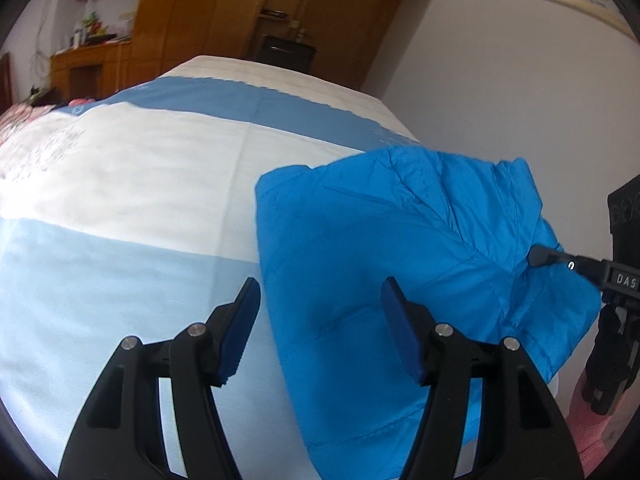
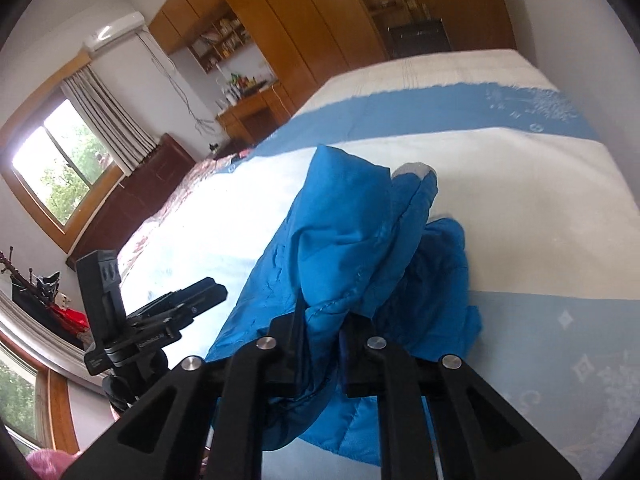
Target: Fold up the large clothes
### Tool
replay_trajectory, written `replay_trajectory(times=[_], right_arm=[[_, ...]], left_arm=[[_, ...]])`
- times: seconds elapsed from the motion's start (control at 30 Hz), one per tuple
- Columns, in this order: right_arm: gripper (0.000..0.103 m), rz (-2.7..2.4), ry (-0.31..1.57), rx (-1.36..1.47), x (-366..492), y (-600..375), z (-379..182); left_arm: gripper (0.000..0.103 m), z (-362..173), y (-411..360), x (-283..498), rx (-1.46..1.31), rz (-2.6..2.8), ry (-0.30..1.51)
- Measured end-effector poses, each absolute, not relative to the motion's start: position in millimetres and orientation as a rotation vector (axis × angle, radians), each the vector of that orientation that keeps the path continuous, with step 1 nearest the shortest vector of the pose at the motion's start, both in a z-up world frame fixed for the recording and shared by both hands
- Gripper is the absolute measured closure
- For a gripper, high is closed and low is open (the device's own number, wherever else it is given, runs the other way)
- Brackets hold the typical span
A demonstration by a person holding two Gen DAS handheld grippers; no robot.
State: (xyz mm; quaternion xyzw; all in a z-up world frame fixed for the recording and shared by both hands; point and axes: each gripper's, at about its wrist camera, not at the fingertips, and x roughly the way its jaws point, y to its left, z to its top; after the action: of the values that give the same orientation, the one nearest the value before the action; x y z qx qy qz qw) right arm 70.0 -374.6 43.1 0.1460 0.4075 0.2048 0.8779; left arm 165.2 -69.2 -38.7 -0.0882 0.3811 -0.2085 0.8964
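On my right gripper (image 1: 538, 258), seen from the left wrist view at about 3 o'clock, white letters read "DAS" before the frame cuts them off. From the right wrist view, my left gripper (image 2: 208, 292) sits at about 9 o'clock with small pale lettering on its body, too blurred for me to read.

The blue puffer jacket (image 1: 420, 264) lies on the bed (image 1: 140, 176), on a cover banded in white, mid blue and pale blue. In the left wrist view it fills the lower right, from about 1 o'clock down to 5 o'clock. Its long axis runs from the near edge of the bed away toward the far mid-blue band, leaning slightly left in the right wrist view. A grey lining patch (image 2: 416, 169) shows at its far end, so that end points away from me toward the wardrobe (image 2: 280, 20).

My right fingers are clamped on a bunched fold of the jacket (image 2: 344, 240) at its near end, the cloth pinched between the two pads and rising in a ridge beyond them. My left fingers (image 1: 240, 324) stand wide apart with nothing between them: the left pad is over the pale blue band, and the right pad (image 1: 400, 332) is over the jacket's near left part; I cannot tell whether it touches the fabric.
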Motion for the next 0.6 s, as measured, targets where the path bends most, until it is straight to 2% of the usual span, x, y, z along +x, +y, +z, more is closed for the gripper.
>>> replay_trajectory(times=[0.13,0.4,0.6], right_arm=[[0.091,0.395,0.887,0.335,61,-391,23],[0.090,0.364,0.933,0.472,47,-425,-53],[0.087,0.386,0.887,0.545,45,-431,-87]], left_arm=[[0.041,-46,-90,159,-0.130,-0.465,0.809],[0.041,-77,-119,159,-0.062,-0.506,0.861],[0.040,-92,-125,158,-0.024,-0.505,0.856]])
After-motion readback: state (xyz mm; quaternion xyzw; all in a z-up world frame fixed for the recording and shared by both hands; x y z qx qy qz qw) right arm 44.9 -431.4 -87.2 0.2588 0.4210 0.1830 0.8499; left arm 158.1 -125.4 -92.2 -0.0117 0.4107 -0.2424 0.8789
